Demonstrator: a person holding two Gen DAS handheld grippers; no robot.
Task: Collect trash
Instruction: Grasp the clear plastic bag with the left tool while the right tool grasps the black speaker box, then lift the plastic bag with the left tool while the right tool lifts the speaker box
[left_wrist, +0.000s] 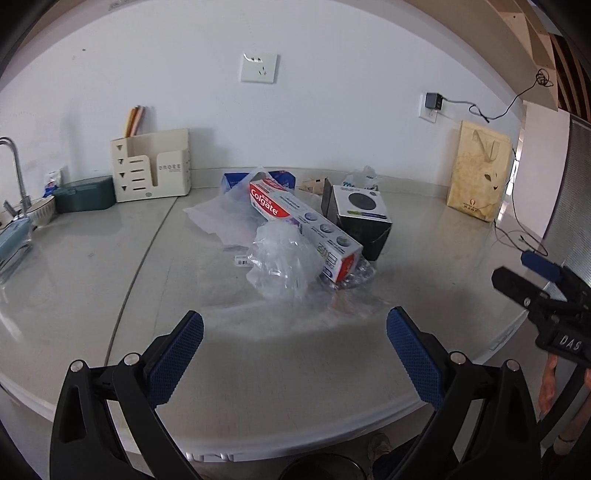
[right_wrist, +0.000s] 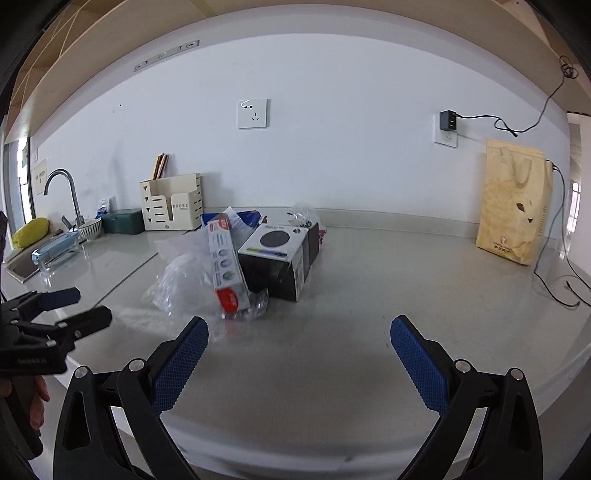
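The trash sat in a loose heap at the middle of the bench (left_wrist: 110, 280), and much of it was hard to read. A Colgate box (left_wrist: 295, 218) lay tilted across the heap, its near end resting on crumpled clear plastic (left_wrist: 280, 266); how many plastic pieces there were could not be told. A black box (left_wrist: 364, 218) stood touching the Colgate box on its right. Behind them a blue pack (left_wrist: 280, 178) and a white bag (left_wrist: 364, 176) were mostly hidden, as was a small brown scrap beside them. A small label (left_wrist: 242, 261) lay on the bench left of the plastic, its print too small to read.

The left tool (left_wrist: 294, 325) hovered over the near edge of the bench, its blue pads spread wide and gripping nothing; the heap lay just beyond it, straight ahead. The right tool (right_wrist: 299, 332) was likewise spread wide and empty, with the heap ahead and a little to the left. In each view the other tool was cut off at the frame edge, with only part of a hand (left_wrist: 550, 384) showing.

At the far wall stood a cream rack (left_wrist: 151, 166), a faucet (right_wrist: 64, 192) at far left, and a paper bag (right_wrist: 513, 206) at far right.
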